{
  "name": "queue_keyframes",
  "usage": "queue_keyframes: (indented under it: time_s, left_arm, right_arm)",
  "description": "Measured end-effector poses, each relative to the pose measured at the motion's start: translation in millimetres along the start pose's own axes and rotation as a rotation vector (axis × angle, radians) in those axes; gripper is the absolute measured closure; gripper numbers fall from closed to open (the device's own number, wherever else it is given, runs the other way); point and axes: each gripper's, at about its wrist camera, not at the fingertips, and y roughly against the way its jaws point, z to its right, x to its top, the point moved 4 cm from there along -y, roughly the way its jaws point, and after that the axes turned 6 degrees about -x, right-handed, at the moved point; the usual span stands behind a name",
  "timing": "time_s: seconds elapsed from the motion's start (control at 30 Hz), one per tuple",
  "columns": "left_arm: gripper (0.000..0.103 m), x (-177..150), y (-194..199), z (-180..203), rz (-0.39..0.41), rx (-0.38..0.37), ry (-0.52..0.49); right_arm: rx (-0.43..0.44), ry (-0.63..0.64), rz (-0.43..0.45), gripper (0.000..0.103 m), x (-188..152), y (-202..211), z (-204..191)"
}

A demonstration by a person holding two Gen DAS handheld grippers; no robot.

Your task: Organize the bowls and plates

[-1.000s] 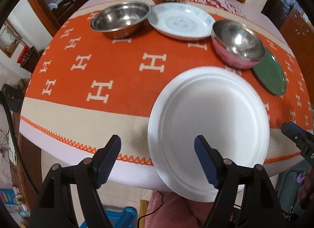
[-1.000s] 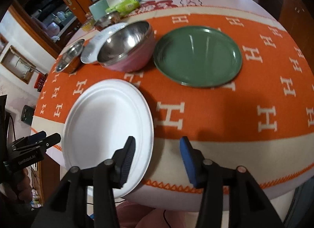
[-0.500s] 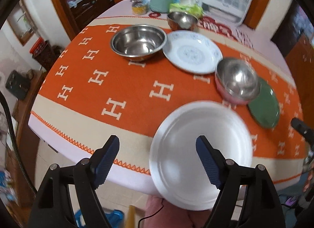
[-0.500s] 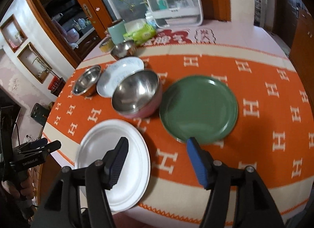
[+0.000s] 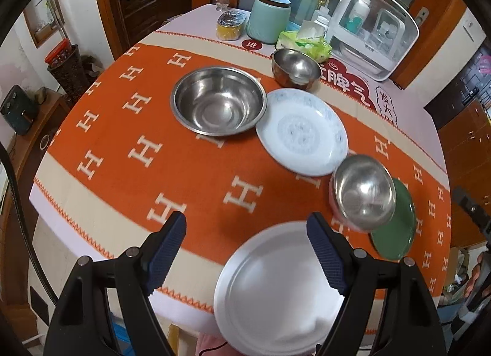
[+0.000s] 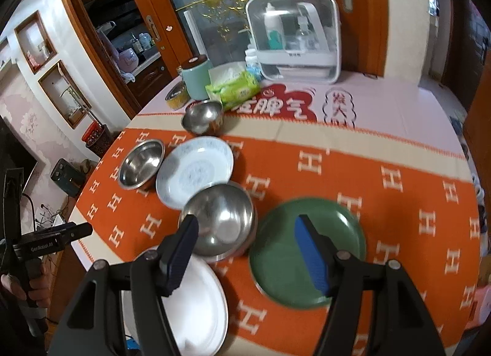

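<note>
**Plates and bowls all spread out, nothing grabbed yet**

Both claws hang above the bench, wide open and empty: left claw (image 5: 245,251), right claw (image 6: 245,248). The white plate (image 5: 276,291) sits at the near edge, the pink-sided bowl (image 6: 221,221) just beside the green plate (image 6: 307,251). The patterned plate (image 5: 302,132) and big steel bowl (image 5: 218,101) lie further back. Looks like they're sizing up what stacks first.

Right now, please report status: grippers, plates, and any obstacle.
Left gripper open, empty. Right gripper open, empty. White plate overhangs near table edge, untouched. Pink-sided steel bowl crowds green plate.
</note>
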Motion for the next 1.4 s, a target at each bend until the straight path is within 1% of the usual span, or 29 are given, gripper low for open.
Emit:
queue_keyframes:
  time_s: [0.13, 0.3, 0.4, 0.5, 0.67, 0.93, 1.03, 1.13, 1.17, 1.2, 1.3, 1.33, 1.4]
  left_arm:
    - [0.023, 14, -13, 3, -0.010, -0.009, 0.014]
    - [0.023, 28, -34, 4, -0.023, -0.023, 0.034]
    - [0.023, 35, -49, 2, -0.034, -0.031, 0.059]
    - [0.023, 39, -63, -2, -0.052, -0.039, 0.086]
    - [0.023, 41, -89, -9, -0.103, -0.056, 0.131]
    - [0.023, 45, -131, -12, -0.150, -0.103, 0.198]
    - [0.023, 48, -146, -10, -0.154, -0.105, 0.182]
    - [0.023, 52, -159, -9, -0.143, -0.104, 0.179]
    - [0.023, 54, -162, -8, -0.141, -0.106, 0.180]
    - [0.023, 55, -166, -8, -0.141, -0.109, 0.181]
    - [0.026, 58, -179, -7, -0.150, -0.109, 0.180]
    - [0.029, 59, -182, -7, -0.152, -0.105, 0.179]
    - [0.033, 60, -187, -8, -0.150, -0.096, 0.174]
  right_arm:
    - [0.007, 0.020, 0.015, 0.037, 29, -14, -1]
    - [0.023, 0.035, 0.009, 0.037, 63, -43, -3]
    - [0.043, 0.040, 0.001, 0.037, 75, -60, -6]
    - [0.076, 0.033, -0.026, 0.037, 82, -84, -10]
    - [0.135, -0.001, -0.089, 0.038, 85, -122, -14]
    - [0.196, -0.054, -0.218, 0.038, 77, -181, -19]
    - [0.225, -0.067, -0.263, 0.038, 72, -200, -22]
    - [0.241, -0.081, -0.311, 0.038, 66, -219, -24]
    - [0.242, -0.081, -0.324, 0.040, 64, -224, -24]
    - [0.245, -0.080, -0.342, 0.045, 62, -231, -26]
    - [0.257, -0.074, -0.376, 0.054, 57, -243, -29]
    - [0.259, -0.073, -0.380, 0.055, 56, -245, -29]
    - [0.270, -0.071, -0.395, 0.062, 53, -252, -31]
